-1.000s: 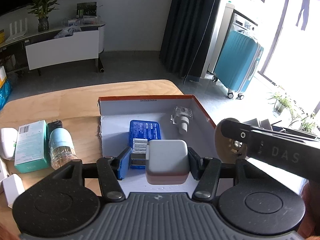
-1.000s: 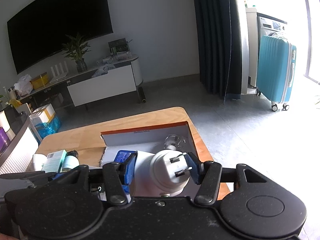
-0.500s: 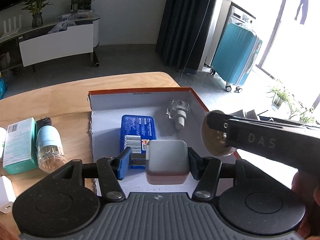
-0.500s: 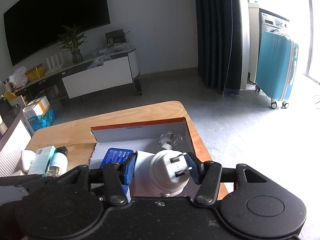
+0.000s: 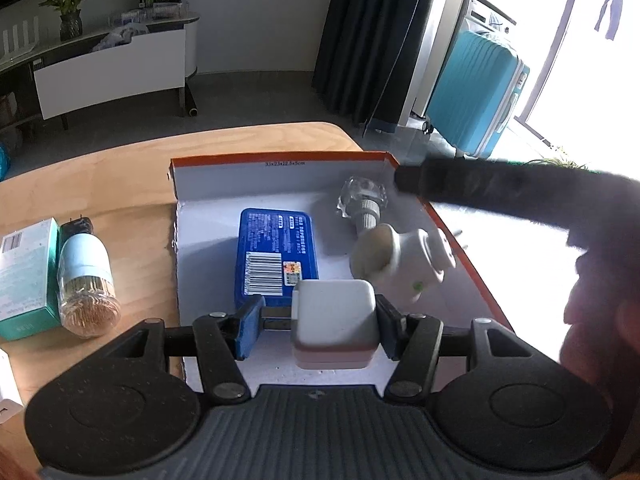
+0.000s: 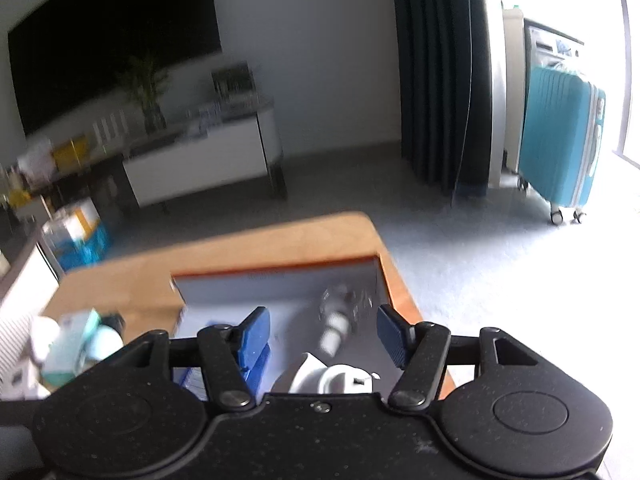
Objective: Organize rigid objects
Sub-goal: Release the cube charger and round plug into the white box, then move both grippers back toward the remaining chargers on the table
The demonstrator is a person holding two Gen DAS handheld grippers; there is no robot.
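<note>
Sunlit flooring and a teal suitcase (image 5: 476,96) sit behind the wooden table (image 5: 120,184) I'm working over. My left gripper (image 5: 318,322) is clamped on a white square charger (image 5: 334,324), pads pressing its two sides, flat face up, held low over the near end of the open box (image 5: 280,160). My right gripper (image 6: 322,334) has just been opening: its blue pads stand wide apart with nothing pressed between them. The white plug adapter (image 5: 400,260) sits below them in the box's right half, just beside the orange wall, its long axis tilted, prongs pointing right and wide mouth toward the blue tin (image 5: 278,256) (blurred, so I cannot tell whether it is resting). A clear knob (image 5: 362,204) lies behind it. From the left view, the right gripper reaches in from the right, above the box. Left of the box lie a toothpick jar (image 5: 86,276) and a teal carton (image 5: 24,276).
</note>
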